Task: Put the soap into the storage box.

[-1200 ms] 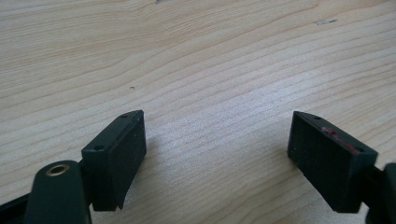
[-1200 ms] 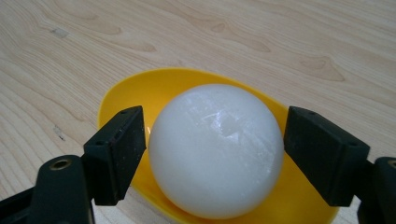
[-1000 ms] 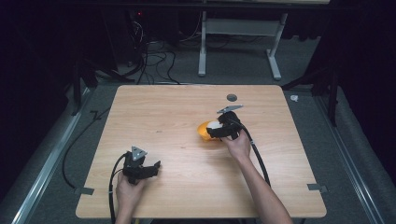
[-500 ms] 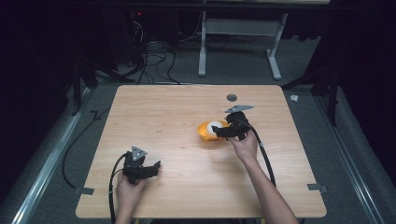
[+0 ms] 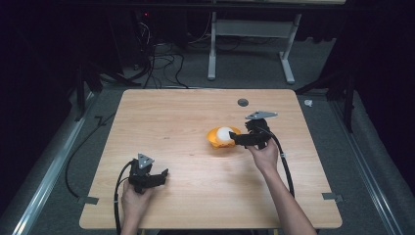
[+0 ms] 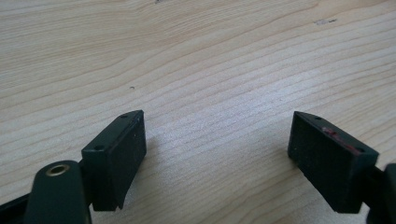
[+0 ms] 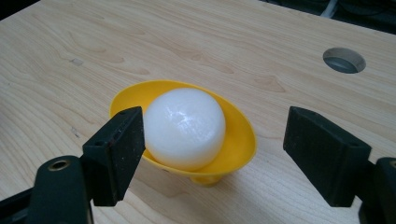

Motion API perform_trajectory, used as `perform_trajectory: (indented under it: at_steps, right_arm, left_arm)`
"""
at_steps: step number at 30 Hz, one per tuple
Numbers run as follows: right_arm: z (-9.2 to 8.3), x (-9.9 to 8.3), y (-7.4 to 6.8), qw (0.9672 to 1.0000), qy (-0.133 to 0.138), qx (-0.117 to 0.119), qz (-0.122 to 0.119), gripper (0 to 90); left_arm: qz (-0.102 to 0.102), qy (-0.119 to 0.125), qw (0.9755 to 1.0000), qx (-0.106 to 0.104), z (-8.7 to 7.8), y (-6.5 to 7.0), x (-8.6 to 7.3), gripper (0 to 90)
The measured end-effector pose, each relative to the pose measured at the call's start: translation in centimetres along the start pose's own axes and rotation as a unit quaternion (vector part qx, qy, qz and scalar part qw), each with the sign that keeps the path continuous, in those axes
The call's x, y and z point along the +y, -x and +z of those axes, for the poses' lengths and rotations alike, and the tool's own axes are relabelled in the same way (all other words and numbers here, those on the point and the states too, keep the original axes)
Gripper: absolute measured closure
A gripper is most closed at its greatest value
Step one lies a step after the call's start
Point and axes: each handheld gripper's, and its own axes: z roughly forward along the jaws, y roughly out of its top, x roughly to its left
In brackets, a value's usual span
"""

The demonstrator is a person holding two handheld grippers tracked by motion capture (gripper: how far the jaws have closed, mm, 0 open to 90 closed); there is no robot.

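Nearest, the left gripper [image 5: 155, 177] sits low-left on the table [image 5: 171, 122], jaws wide over bare wood.
Farther, right of centre, the right gripper [image 7: 212, 154] spreads wide before a yellow bowl [image 7: 240, 135] cradling a white ball [image 7: 184, 127]; a round hole [image 5: 242, 102] lies beyond.

The right gripper [image 5: 238, 139] is drawn back from the yellow bowl [image 5: 215, 139] toward the table's right edge. Its jaws, closed over the white ball [image 5: 224, 134] a second ago, are now spread wide, and the ball is left resting in the bowl.
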Motion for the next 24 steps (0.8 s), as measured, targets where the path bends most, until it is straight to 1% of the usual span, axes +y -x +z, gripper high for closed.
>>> perform_trajectory:
  at_steps: [4,12,24]
  right_arm:
    - [-0.8,0.0,0.1,1.0,0.008,0.003,0.002,21.5]
    - [-1.5,-0.1,0.1,0.9999,0.012,0.002,0.001,21.5]
    - [-3.2,-0.3,0.3,0.9998,0.014,-0.011,-0.002,21.8]
  left_arm:
    - [0.0,0.0,1.0,0.0,0.0,0.0,0.0,19.8]
    - [0.0,0.001,1.0,0.001,0.0,0.0,0.0,19.8]
    - [-0.001,0.0,1.0,0.0,0.0,0.0,0.0,19.8]
